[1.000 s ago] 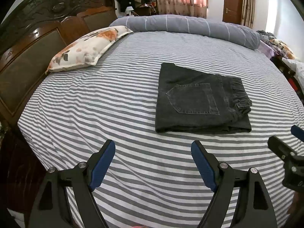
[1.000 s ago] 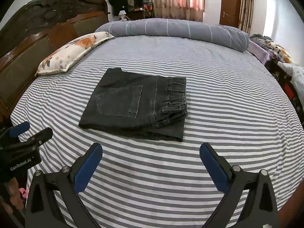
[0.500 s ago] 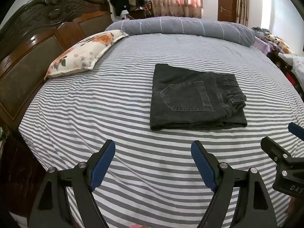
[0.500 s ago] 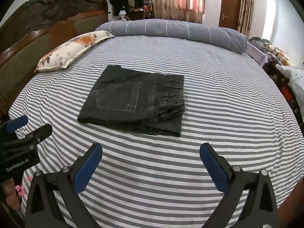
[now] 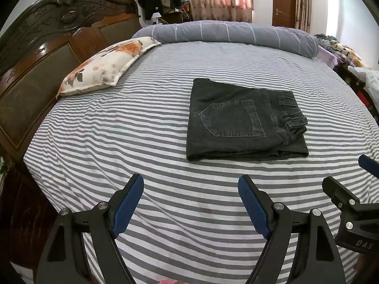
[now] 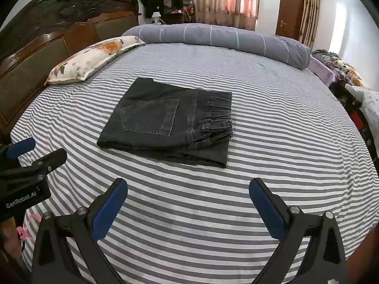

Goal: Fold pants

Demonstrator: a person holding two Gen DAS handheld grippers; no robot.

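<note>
Dark grey denim pants (image 5: 241,123) lie folded into a compact rectangle on the striped bed, back pocket up, elastic waistband at the right; they also show in the right wrist view (image 6: 168,123). My left gripper (image 5: 190,189) is open and empty, held back from the pants' near edge. My right gripper (image 6: 188,193) is open and empty, also short of the pants. Each gripper shows at the edge of the other's view: the right one in the left wrist view (image 5: 350,189), the left one in the right wrist view (image 6: 28,163).
A floral pillow (image 5: 106,66) lies at the left by the dark wooden headboard (image 5: 47,47). A rolled grey duvet (image 5: 225,33) runs along the far edge. Clutter stands at the right of the bed (image 6: 350,75). Striped sheet (image 5: 118,130) surrounds the pants.
Both grippers have drawn back and slightly up from the folded pants, which appear a little farther away. Both stay open. The pants have not moved.
</note>
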